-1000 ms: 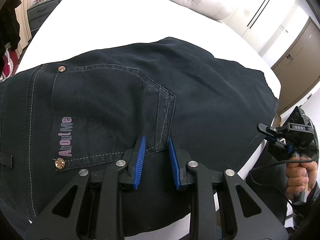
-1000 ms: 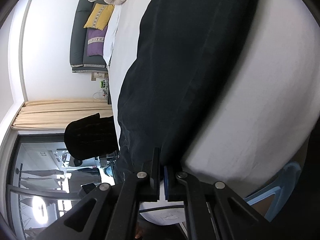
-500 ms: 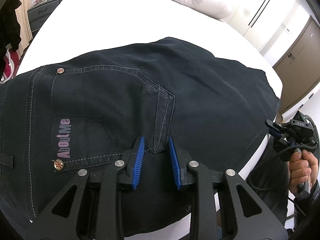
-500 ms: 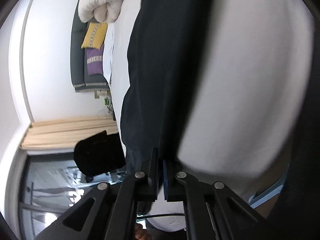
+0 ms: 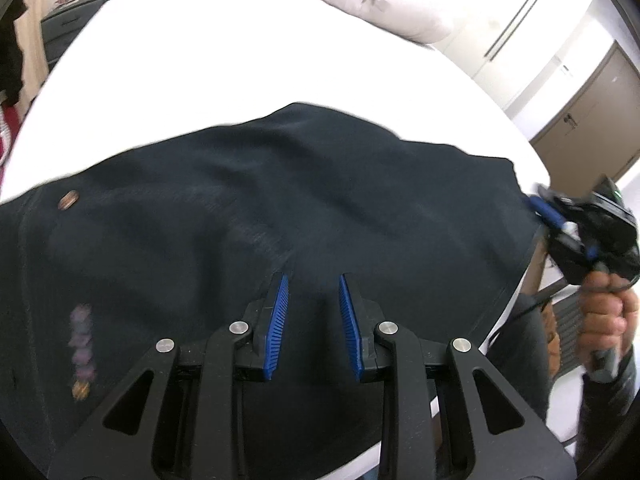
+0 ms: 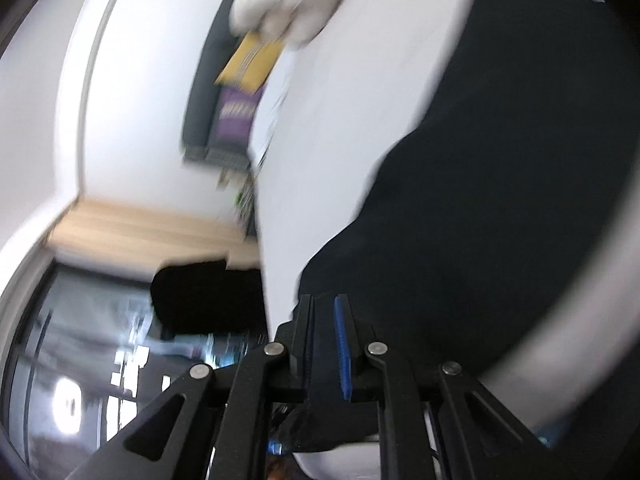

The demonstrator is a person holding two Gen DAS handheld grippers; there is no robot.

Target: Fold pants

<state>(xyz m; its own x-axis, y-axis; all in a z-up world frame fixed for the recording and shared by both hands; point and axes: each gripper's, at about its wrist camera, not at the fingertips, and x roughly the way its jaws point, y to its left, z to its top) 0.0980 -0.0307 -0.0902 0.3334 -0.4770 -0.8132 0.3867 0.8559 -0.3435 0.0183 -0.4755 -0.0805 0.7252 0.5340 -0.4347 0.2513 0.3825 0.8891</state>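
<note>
Dark navy pants lie across a white bed, the back pocket with its copper rivet at the left. My left gripper is open, its blue pads just above the pants near the seat. My right gripper shows at the right edge of the bed, at the leg end of the pants. In the right wrist view the right gripper is shut on the dark pants fabric, which is lifted off the bed. That view is blurred.
A beige duvet is bunched at the far end of the bed. White wardrobe doors and a brown door stand at the right. A dark sofa with yellow and purple cushions stands beyond the bed.
My right gripper has risen with the pants' leg end and swung round; both views are now blurred. My left gripper has shifted right, away from the pocket, still open.
</note>
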